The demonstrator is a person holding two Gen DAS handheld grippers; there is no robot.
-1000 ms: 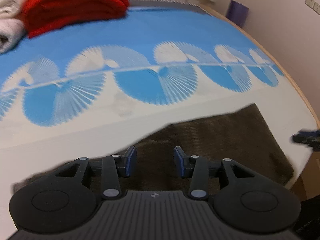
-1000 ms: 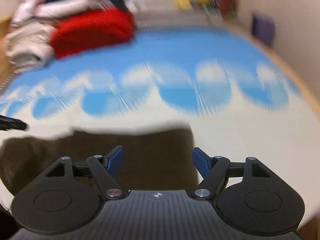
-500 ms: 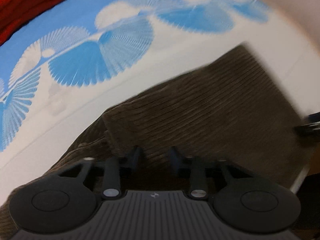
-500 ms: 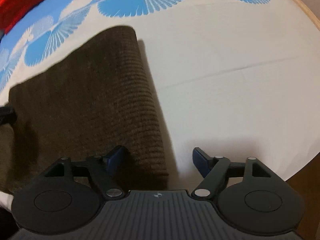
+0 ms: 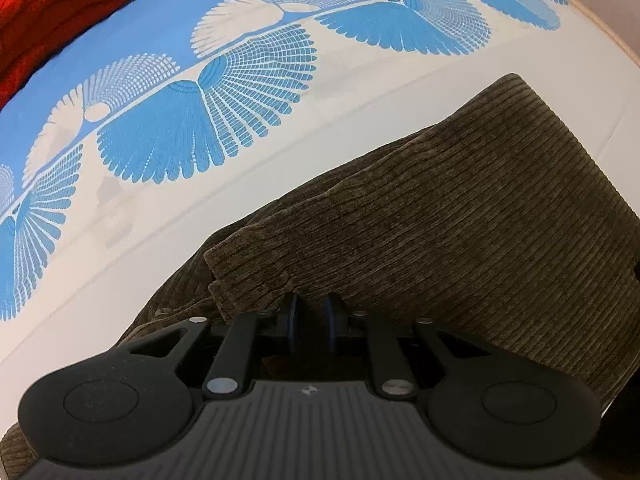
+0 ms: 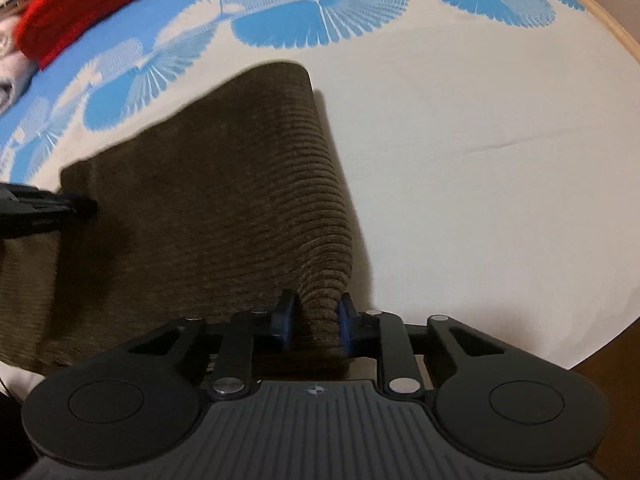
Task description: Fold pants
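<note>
A: Left wrist view, item one?
B: Brown corduroy pants [image 5: 460,216], folded, on a white and blue patterned sheet [image 5: 360,92]. Left gripper [image 5: 311,322] pinches the near edge of the upper layer, pads nearly together with cloth between. Red folded cloth [image 5: 60,4] far left

A: Right wrist view?
B: Same pants [image 6: 224,200], lying ahead and left. Right gripper [image 6: 316,326] pinches the near right corner fold. Left gripper [image 6: 44,208] at the pants' left edge
</note>
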